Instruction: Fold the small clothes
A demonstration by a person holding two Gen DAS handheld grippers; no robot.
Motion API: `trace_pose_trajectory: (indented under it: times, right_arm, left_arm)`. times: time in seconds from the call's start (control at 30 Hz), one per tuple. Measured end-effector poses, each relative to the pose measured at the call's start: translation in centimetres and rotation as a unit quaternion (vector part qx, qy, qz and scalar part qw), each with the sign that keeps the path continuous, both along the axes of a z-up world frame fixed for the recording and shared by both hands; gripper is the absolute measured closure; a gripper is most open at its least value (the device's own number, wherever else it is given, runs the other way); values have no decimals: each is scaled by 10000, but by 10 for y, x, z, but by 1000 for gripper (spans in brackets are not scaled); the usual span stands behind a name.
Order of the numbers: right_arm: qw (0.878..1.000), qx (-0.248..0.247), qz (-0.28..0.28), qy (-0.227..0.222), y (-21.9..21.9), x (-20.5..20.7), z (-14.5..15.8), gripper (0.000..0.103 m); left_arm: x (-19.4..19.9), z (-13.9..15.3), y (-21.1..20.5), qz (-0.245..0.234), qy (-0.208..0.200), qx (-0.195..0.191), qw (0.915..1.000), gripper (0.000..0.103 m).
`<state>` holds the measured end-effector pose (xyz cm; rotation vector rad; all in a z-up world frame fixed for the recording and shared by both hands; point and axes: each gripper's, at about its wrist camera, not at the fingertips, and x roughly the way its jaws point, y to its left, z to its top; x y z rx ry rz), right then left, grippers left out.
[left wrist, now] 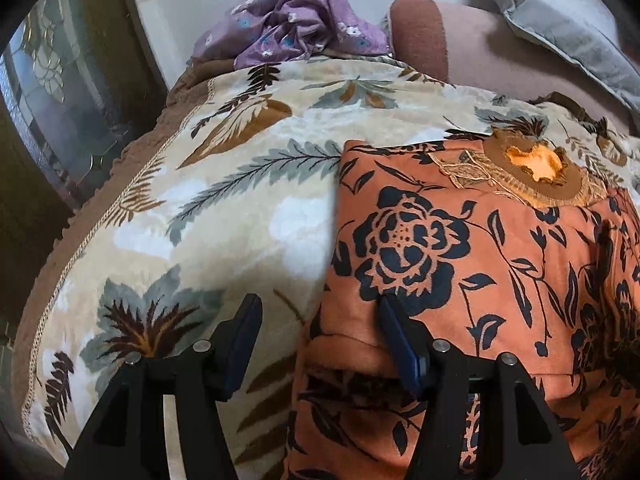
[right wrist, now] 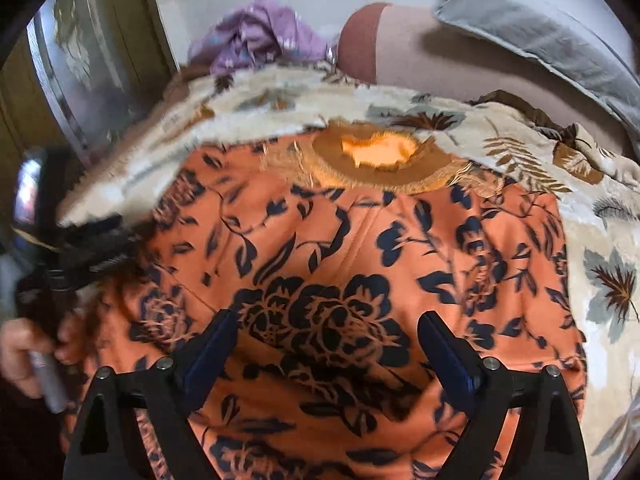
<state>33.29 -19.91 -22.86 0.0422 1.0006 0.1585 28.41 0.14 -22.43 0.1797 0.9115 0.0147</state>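
An orange garment with a dark floral print [left wrist: 460,264] lies on a leaf-patterned blanket [left wrist: 224,208]; its embroidered brown neckline [left wrist: 532,172] points away from me. My left gripper [left wrist: 318,312] is open over the garment's left edge, its right finger on the cloth and its left finger over the blanket. In the right wrist view the garment [right wrist: 352,248] fills the middle, neckline [right wrist: 380,160] at the far end. My right gripper [right wrist: 326,326] is open just above the garment's middle, holding nothing. The left gripper [right wrist: 92,240] shows blurred at the garment's left edge.
A crumpled purple floral cloth [left wrist: 296,28] lies at the blanket's far end. A brown and pink bolster [left wrist: 460,48] and a grey pillow [left wrist: 560,32] lie at the back right. A dark cabinet with glass [left wrist: 60,92] stands at the left.
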Motion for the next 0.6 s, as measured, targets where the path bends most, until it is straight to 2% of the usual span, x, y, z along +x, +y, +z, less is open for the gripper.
trace_pose_trajectory:
  times: [0.07,0.13,0.2,0.33,0.37,0.47,0.5,0.53,0.57,0.6]
  right_arm:
    - [9994,-275,-136,177,0,1,-15,12]
    - [9989,-251,-330,206,-11,0,-20,32]
    - [9975,-74,-685,177,-39,-5,-8,72]
    - [9844,-180,-1736,227,-114,-27,9,71]
    - [9787,68,-2033,280,-140,-37,11,67]
    - [9579,409,-2803,462,-189,-58,12,66]
    - [9530,638,-2927,457,-200,-62,13,63]
    - [9472,961,-3030,417,-211,-66,14,55]
    - [9408,1361,-3086,326,-219,-70,16,32]
    - [9368,1690,-3057,199,-223,-71,17,27]
  left_arm:
    - [0,0,0,-40,2,19,10000,41]
    - [0,1,2,-26,21,-42,10000,41]
    - [1,2,4,19,14,-70,10000,41]
    - [-1,1,3,-3,-19,-18,10000,41]
    - [-1,2,2,-13,-30,-16,10000,41]
    - [-2,2,0,-6,-61,60,10000,41]
    - [-2,2,-1,-1,-65,65,10000,41]
    - [-2,1,-1,3,-71,70,9999,41]
    - [-3,1,-2,1,-82,80,9999,41]
    - [-4,1,-2,-7,-91,89,9999,41]
